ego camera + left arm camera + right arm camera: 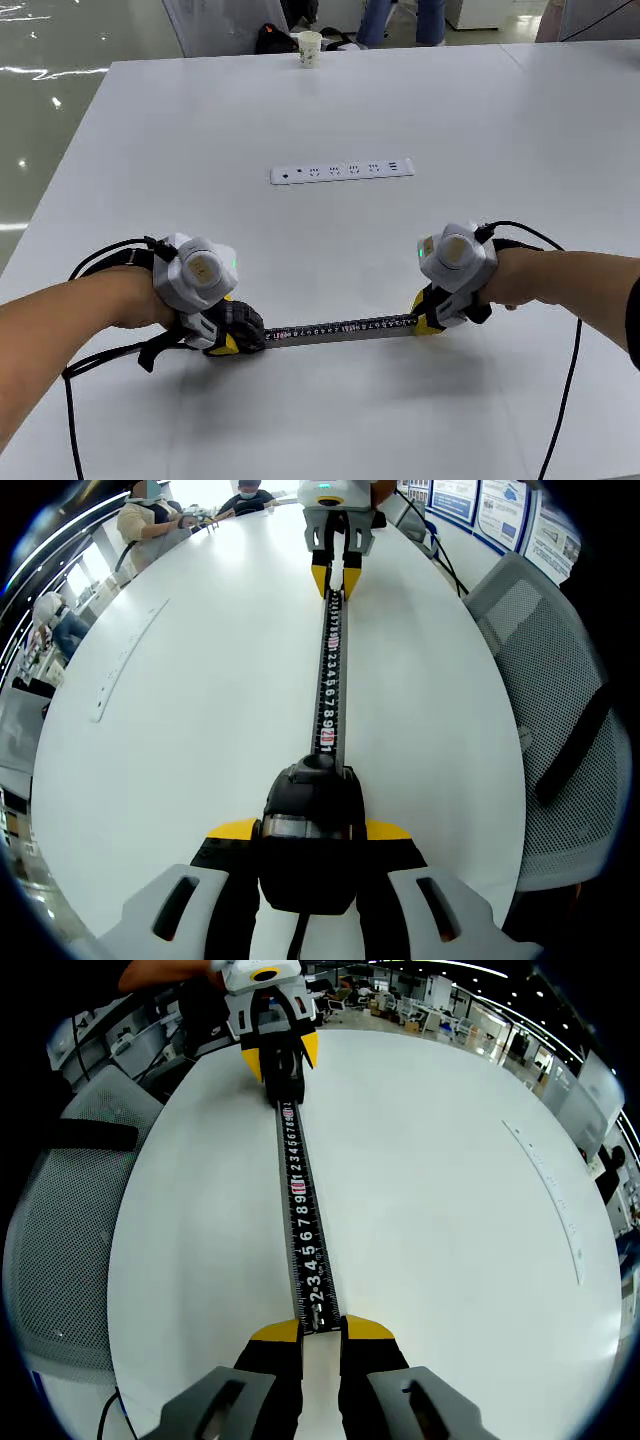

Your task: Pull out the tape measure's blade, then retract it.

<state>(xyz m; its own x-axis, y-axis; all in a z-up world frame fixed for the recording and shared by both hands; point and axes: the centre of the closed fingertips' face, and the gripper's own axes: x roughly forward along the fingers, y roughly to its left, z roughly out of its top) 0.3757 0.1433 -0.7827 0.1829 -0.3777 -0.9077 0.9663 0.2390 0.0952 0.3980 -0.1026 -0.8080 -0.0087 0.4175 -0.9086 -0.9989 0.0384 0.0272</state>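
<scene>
Forearms (70, 320) come in from both lower corners of the head view, holding the tongs low over the white worktop (330, 250). Left tongs (312, 830) are clenched around the black tape measure (243, 325), its body wedged between the yellow-tipped jaws. Right tongs (320, 1330) pinch the free end of the blade (340, 328), jaws closed on it. Drawn out, the blade runs straight between the two tongs, numbered face up, lying on or just over the worktop; which of the two I cannot tell. Its markings read past ten, with a red mark partway along. Tape measure and blade sit close to the worktop's near edge. Farther off, a white power strip (342, 171) lies mid-worktop, and a paper cup (310, 48) stands at the far edge. Black cables (570, 380) trail from both tongs.
</scene>
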